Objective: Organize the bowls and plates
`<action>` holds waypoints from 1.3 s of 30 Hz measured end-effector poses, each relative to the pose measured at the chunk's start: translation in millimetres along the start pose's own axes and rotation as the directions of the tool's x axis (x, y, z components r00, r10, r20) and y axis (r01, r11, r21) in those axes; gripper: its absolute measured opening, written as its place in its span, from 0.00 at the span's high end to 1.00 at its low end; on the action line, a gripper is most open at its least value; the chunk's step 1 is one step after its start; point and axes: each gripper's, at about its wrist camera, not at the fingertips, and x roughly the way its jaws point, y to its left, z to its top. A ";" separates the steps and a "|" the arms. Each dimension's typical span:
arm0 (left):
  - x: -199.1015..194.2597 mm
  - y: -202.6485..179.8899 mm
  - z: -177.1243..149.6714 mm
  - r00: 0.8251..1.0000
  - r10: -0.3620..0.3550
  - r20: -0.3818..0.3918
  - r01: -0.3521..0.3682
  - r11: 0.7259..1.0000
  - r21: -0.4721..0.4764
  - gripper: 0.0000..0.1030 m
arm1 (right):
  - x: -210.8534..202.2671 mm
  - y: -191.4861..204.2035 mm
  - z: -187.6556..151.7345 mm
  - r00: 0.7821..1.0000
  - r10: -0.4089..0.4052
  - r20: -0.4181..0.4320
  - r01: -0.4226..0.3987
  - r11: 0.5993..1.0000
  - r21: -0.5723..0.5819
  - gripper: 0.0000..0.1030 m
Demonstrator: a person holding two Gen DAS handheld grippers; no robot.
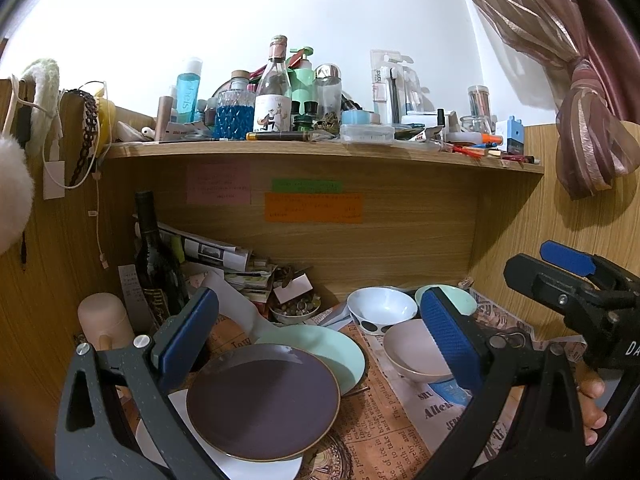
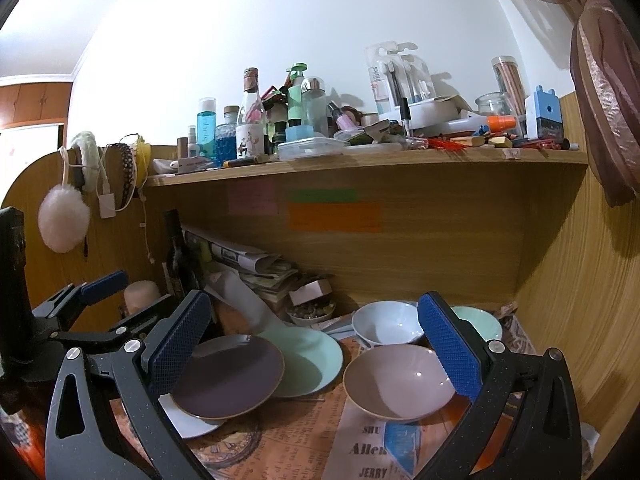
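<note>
White plate [image 1: 256, 470] mostly under purple plate [image 1: 264, 400] (bottom cropped), sticky notes [image 2: 334, 216] unreadable

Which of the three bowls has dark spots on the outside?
The white bowl, the one at the back left of the group. Black spots show on its lower outer wall; the pink bowl and the mint bowl look plain.

Bright rm light, blown-out wall [image 1: 248, 8], fisheye-warped edges, sharp
</note>
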 end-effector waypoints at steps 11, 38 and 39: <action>2.5 -0.6 0.8 1.000 -0.004 -0.007 0.004 1.000 0.004 0.00 | -0.7 -1.0 0.0 1.000 0.001 0.001 -0.001 1.000 0.007 0.00; 6.7 -1.3 -1.9 1.000 0.009 -0.016 -0.009 1.000 0.013 0.00 | 10.0 -1.5 -4.7 1.000 -0.006 -0.022 0.007 1.000 0.014 0.00; 7.2 0.6 -2.8 1.000 0.017 -0.019 -0.017 1.000 0.017 0.00 | 12.0 -0.4 -5.4 1.000 -0.007 -0.023 0.008 1.000 0.011 0.00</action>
